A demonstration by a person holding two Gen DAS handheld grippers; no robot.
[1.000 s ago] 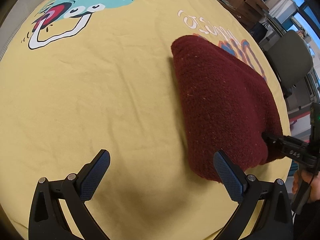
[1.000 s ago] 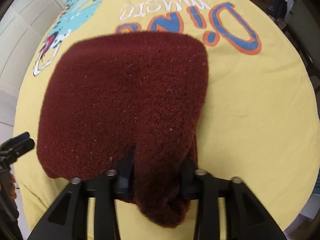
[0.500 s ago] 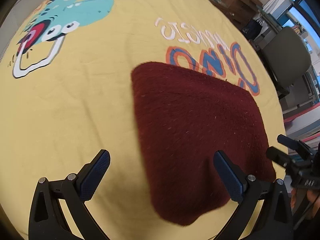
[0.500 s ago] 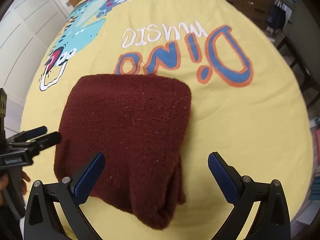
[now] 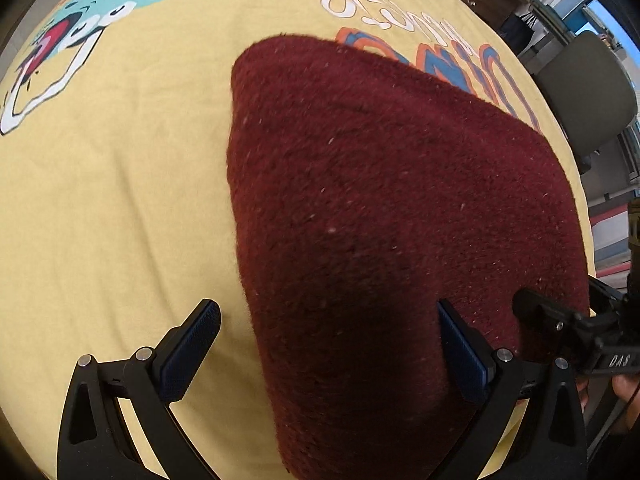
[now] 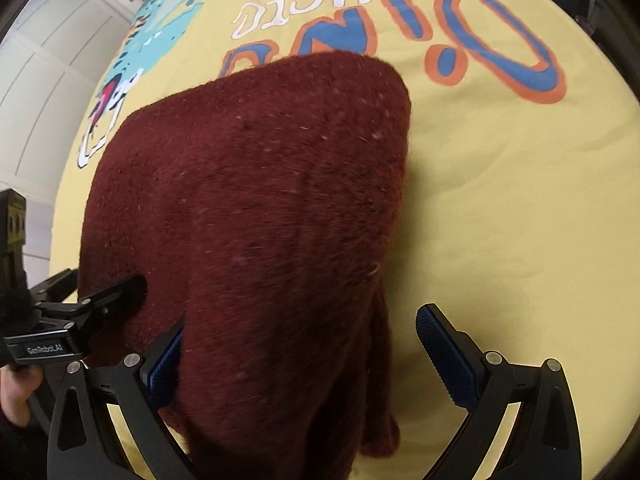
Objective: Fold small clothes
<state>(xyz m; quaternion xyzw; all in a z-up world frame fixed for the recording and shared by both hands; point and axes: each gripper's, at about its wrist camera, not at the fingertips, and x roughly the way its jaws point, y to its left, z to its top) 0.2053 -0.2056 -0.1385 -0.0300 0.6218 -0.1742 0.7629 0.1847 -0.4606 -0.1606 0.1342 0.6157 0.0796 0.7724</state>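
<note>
one maroon garment (image 5: pixel 392 216) on yellow cloth (image 5: pixel 120 184) — left gripper (image 5: pixel 332 348), right gripper (image 6: pixel 300 356) spread wide.

The light in both my views was soft and even, indoors, with no glare on the yellow sheet (image 5: pixel 120 184). Daylight showed bright blue-white at a window (image 5: pixel 600 12) in the upper right of my left view. The maroon garment (image 5: pixel 380 208) darkened toward its near end, where my left hand-held gripper (image 5: pixel 328 356) shaded it. Its pile looked slightly smeared by motion blur. The fisheye bent everything toward the rims, and the corners went black.
</note>
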